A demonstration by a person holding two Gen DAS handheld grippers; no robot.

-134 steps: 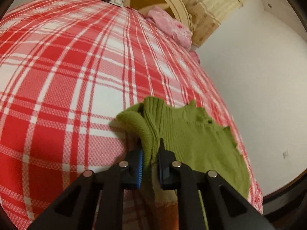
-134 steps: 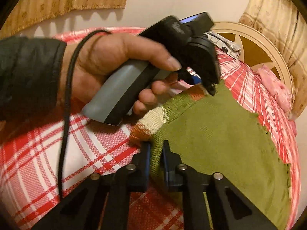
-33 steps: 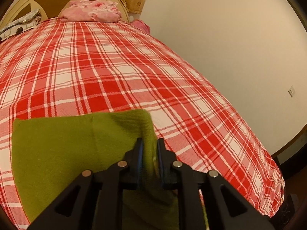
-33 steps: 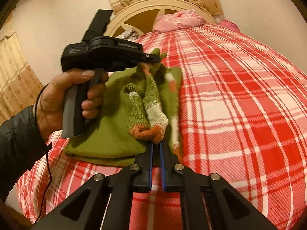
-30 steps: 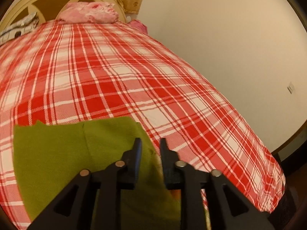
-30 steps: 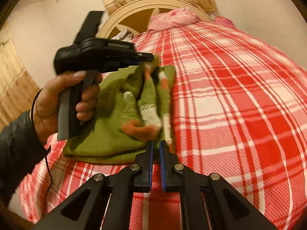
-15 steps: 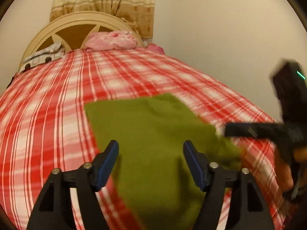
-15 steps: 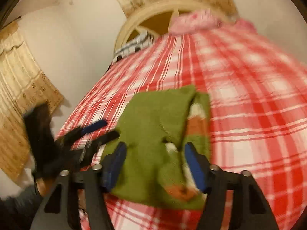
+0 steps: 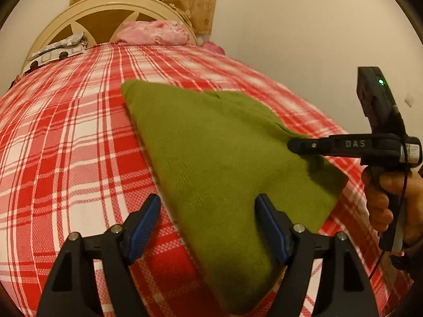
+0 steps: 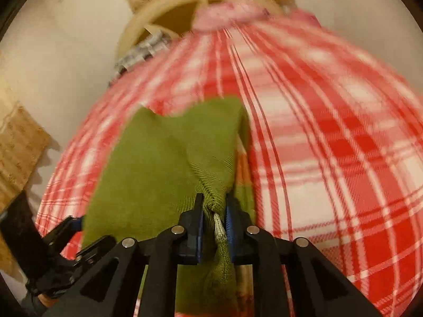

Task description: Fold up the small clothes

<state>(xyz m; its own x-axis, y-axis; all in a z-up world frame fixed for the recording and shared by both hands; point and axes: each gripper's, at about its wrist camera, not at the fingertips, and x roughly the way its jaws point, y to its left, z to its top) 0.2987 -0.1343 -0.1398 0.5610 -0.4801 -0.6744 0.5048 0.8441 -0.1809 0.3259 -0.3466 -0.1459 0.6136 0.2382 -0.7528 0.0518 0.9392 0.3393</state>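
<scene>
the left tongs [image 9: 207, 227] now stand wide open and empty over the near end of the green knit garment [image 9: 219, 158]; about 1 second ago they were pinched shut on its edge, so the left side has let go. the right tongs [image 10: 213, 211] are nearly shut on a bunched ridge of the same green knit, where half a second ago they were spread wide above it. this reads as 1 fold finished and laid down, with the right side taking hold for the next fold.

the garment lies flat on the red plaid bed [image 9: 66, 142], folded into a long tapering panel. in the left view its long axis runs from the near edge by the tongs away toward the headboard [image 9: 105, 8] and pink pillow [image 9: 153, 33], leaning slightly left, with a striped cuff peeking out at the right tongs.
</scene>
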